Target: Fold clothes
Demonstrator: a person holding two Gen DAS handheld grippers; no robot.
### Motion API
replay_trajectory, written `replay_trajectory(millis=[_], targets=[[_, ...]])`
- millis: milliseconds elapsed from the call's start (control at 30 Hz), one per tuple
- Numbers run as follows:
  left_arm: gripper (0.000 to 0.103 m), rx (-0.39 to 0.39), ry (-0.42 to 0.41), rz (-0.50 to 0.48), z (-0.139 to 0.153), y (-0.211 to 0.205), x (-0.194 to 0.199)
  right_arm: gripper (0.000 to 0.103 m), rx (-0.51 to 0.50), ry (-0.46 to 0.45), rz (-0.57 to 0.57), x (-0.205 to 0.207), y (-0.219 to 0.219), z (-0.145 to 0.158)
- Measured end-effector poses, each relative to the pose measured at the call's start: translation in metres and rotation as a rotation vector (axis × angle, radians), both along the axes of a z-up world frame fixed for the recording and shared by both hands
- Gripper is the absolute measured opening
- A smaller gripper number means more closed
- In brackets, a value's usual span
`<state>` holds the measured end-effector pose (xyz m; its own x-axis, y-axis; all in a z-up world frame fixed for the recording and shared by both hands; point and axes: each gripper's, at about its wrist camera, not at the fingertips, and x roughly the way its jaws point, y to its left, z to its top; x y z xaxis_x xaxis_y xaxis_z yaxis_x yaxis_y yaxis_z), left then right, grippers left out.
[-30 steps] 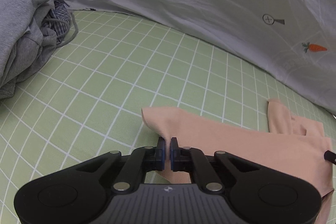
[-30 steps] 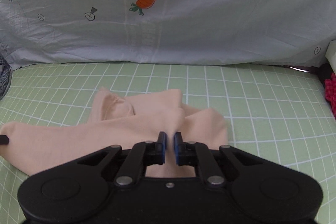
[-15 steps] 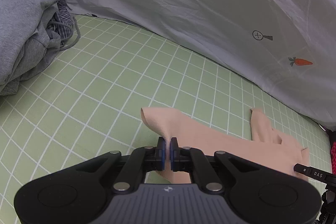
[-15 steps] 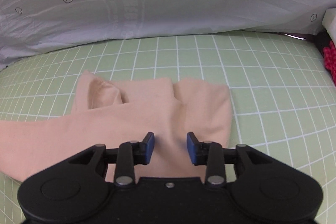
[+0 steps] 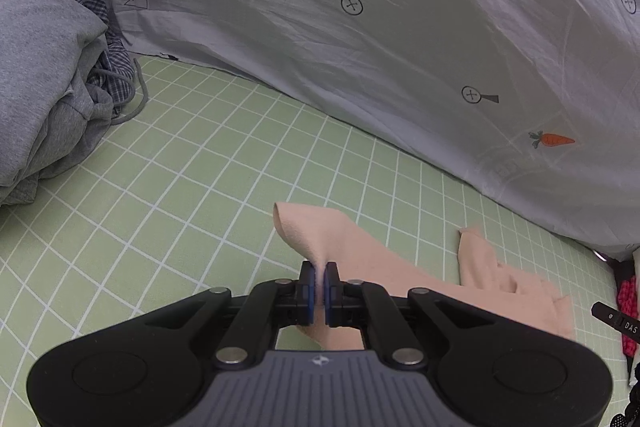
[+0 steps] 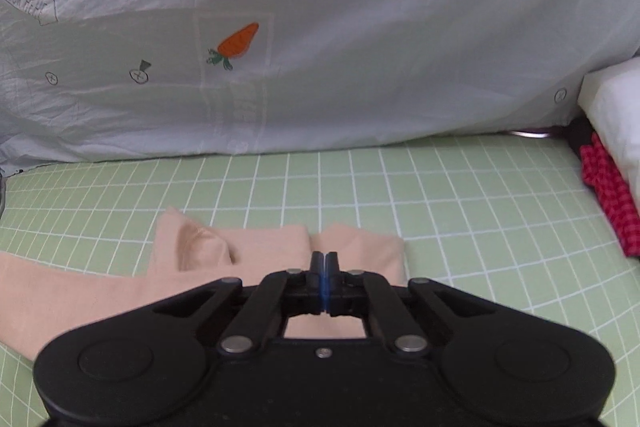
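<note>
- Fabric of the peach garment point(image 5: 400, 279) was pinched between the pads of the left gripper point(image 5: 319, 281), a fold of it rising up and over the fingertips while the rest trailed off to the right of them across the green checked sheet point(image 5: 180, 207).
- The right gripper point(image 6: 324, 277) had its two blue pads pressed flat together with no cloth visible between them; the garment point(image 6: 260, 255) lay just ahead of and beneath its fingers, a sleeve-like flap to the left of the tips and a squared edge to the right.
- Judging by that, the step in hand looked like the first fold of this one garment: the left end was gathered and lifted, the right end was lying free and ungripped.
- The next move seemed to call for the right fingers to part, drop onto the edge directly in front of them and clamp it, so both ends could be carried across together.
- The raised corner at the left fingers would need to stay taut, or the thin cloth would likely sag and crease.
- A grey hoodie point(image 5: 44, 87) sat in a heap well off to the left of the left fingers, and a red checked cloth point(image 6: 608, 195) lay far to the right of the right ones, both apart from the work.
</note>
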<state>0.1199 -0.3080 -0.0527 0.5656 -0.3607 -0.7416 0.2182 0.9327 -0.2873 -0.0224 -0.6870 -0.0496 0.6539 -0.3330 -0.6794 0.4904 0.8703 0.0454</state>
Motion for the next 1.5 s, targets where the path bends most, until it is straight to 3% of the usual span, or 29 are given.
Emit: replay_trajectory(millis=[133,167,233,267,333,433,767,1033,1100,1133,1167,1233,1367,1500], targets=[[0.005,-0.023,-0.007,0.007,0.006,0.004,0.001,0.001,0.045,0.006,0.022,0.008,-0.004,0.001],[0.005,-0.024,-0.002,0.009,0.005,0.004,0.001,0.005,0.065,0.022,0.025,0.012,-0.004,-0.004],[0.005,-0.024,0.006,0.011,0.003,0.005,0.000,0.030,0.102,0.065,0.023,0.019,-0.003,-0.020],[0.005,-0.024,0.010,0.012,0.002,0.005,-0.001,0.033,0.121,0.089,0.020,0.023,-0.002,-0.030],[0.005,-0.024,0.014,0.013,0.001,0.005,-0.002,0.032,0.150,0.128,0.014,0.027,-0.002,-0.046],[0.005,-0.020,0.015,0.014,0.000,0.006,-0.003,0.007,0.155,0.141,0.005,0.025,-0.002,-0.054],[0.005,-0.044,-0.032,-0.005,0.015,0.003,-0.005,0.004,0.005,-0.006,-0.009,0.000,0.007,0.001],[0.005,-0.040,-0.080,0.096,0.035,0.034,-0.003,0.004,0.074,-0.117,0.073,0.014,0.015,0.023],[0.005,-0.021,-0.068,0.141,0.029,0.046,0.000,0.008,0.120,-0.091,0.086,0.025,0.016,0.010],[0.005,-0.011,-0.050,0.160,0.022,0.050,0.003,0.023,0.142,-0.084,0.072,0.028,0.015,0.003],[0.005,-0.004,-0.031,0.179,0.015,0.055,0.005,0.046,0.162,-0.085,0.042,0.028,0.012,-0.003],[0.005,-0.008,0.014,0.204,0.002,0.061,0.007,0.059,0.198,-0.105,-0.027,0.023,0.004,-0.010],[0.005,0.013,0.064,0.204,-0.018,0.060,0.008,0.064,0.243,-0.079,-0.136,0.015,-0.022,-0.024],[0.005,0.027,0.083,0.190,-0.026,0.055,0.011,0.066,0.369,-0.023,-0.163,0.020,-0.048,-0.045]])
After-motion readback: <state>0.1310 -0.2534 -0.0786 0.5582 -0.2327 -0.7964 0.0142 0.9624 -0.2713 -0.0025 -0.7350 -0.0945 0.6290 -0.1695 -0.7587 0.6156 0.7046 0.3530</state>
